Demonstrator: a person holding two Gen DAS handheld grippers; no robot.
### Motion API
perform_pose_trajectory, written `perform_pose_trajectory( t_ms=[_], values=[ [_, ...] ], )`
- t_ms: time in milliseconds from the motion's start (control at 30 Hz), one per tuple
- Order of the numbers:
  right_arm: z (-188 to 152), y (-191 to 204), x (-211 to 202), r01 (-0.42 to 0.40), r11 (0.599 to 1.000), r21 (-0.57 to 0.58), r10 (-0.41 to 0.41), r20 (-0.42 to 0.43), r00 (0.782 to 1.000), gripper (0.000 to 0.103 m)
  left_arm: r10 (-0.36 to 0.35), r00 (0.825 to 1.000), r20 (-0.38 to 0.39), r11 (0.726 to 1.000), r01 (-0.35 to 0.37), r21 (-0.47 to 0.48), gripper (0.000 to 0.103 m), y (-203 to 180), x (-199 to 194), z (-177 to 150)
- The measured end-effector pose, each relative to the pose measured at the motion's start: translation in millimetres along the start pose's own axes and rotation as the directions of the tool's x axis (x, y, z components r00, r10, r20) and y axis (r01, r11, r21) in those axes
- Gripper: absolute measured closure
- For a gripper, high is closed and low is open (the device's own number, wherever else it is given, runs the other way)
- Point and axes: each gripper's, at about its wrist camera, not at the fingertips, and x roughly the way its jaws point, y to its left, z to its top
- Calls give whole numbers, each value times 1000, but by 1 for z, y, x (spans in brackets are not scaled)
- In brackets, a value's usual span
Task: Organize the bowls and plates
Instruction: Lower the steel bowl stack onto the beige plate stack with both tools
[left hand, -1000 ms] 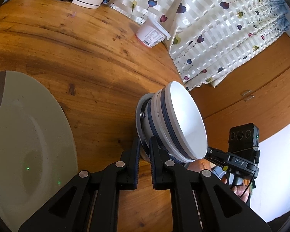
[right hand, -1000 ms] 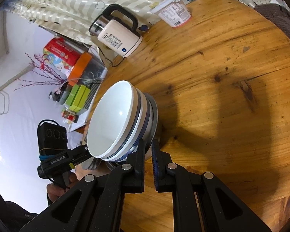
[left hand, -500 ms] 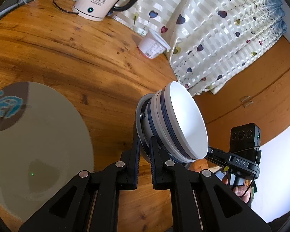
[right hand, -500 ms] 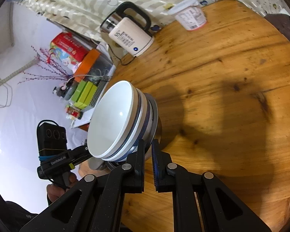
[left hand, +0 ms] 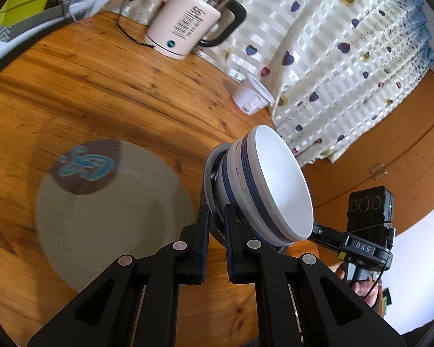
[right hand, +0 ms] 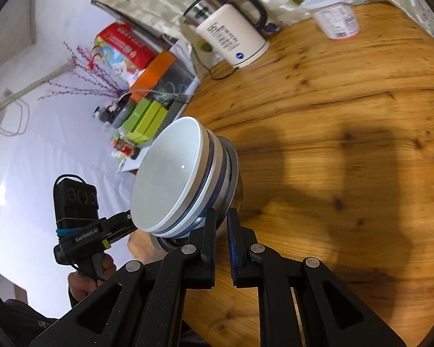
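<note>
A stack of white bowls with blue bands (left hand: 280,182) (right hand: 167,179) sits in a grey dish (left hand: 209,173) (right hand: 235,167) and is held up over the round wooden table (left hand: 101,86) (right hand: 347,115). My left gripper (left hand: 215,217) is shut on the dish's rim on one side. From the opposite side, my right gripper (right hand: 221,217) is shut on the same rim. A large beige plate (left hand: 112,217) with a blue motif on a brown patch lies flat on the table, left of the stack in the left wrist view.
A cream electric kettle (left hand: 185,29) (right hand: 231,34) with its cord stands at the table's far edge, and a yogurt cup (left hand: 251,98) (right hand: 337,17) stands near the heart-patterned curtain (left hand: 347,57). Green boxes (right hand: 144,118) and clutter lie beyond the table. A hand (right hand: 84,277) holds the left gripper's handle.
Both grippers have risen and travelled across the table with the stack still clamped between them. The beige plate and the kettle have come further into view.
</note>
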Motion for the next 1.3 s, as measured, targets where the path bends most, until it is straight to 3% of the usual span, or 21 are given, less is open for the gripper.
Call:
perform_pose_trajectory(
  t_ms=[600,1300],
  values=[
    [9,37,71,-55,996,-71,45,-130,991,94,94,993,75,990,-85,-117,95,57,-42,-8],
    [10,46,100,-61,994,-85,45,-179,983,94,122,988,97,982,-106,-154,95,72,-54,-14]
  ],
)
